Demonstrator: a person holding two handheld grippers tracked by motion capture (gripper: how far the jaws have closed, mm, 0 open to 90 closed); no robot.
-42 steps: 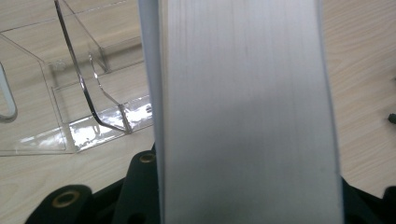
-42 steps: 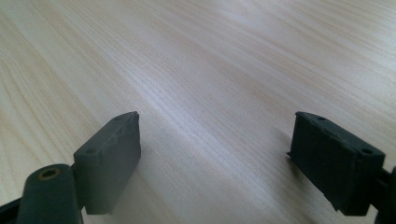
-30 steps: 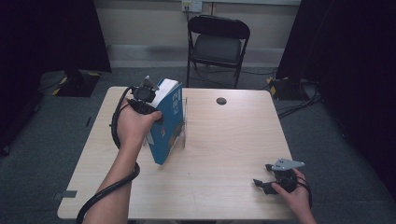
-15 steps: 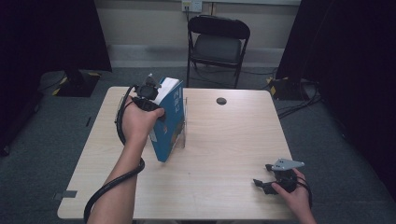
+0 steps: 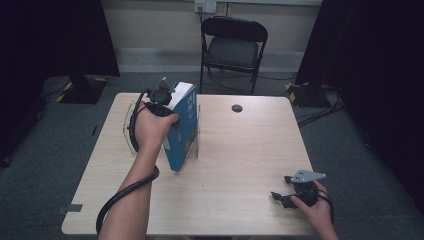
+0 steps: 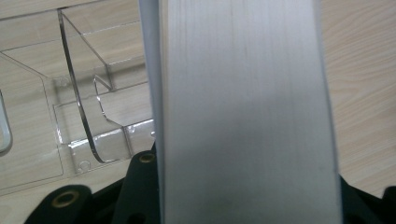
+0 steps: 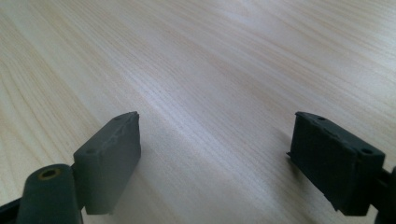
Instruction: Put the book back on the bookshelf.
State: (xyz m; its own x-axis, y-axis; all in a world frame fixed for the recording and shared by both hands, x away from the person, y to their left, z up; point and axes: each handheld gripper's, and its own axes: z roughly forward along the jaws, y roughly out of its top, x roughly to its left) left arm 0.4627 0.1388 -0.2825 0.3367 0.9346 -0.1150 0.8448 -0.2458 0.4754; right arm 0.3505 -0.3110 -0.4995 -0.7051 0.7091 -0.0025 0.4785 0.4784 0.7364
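Holding the blue book (image 5: 182, 127) upright over the clear acrylic stand (image 5: 131, 131) on the tabletop (image 5: 240, 165), left tool (image 5: 161, 96) clamped across its page edge (image 6: 243, 112). Better to lower slowly, bottom edge straight into the slot, without tilting or pushing the stand. Resting near the front edge, right tool (image 5: 286, 196) with jaws apart, nothing between.

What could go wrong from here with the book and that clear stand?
1. The left gripper clamps the blue book near its top edge only; the book hangs tilted, so it might pivot or slip in the jaws.
2. The clear acrylic stand is hard to see and looks light; the book's lower corner could catch a wall and shove or tip it.
3. The right gripper rests open, far off, and cannot steady the stand.
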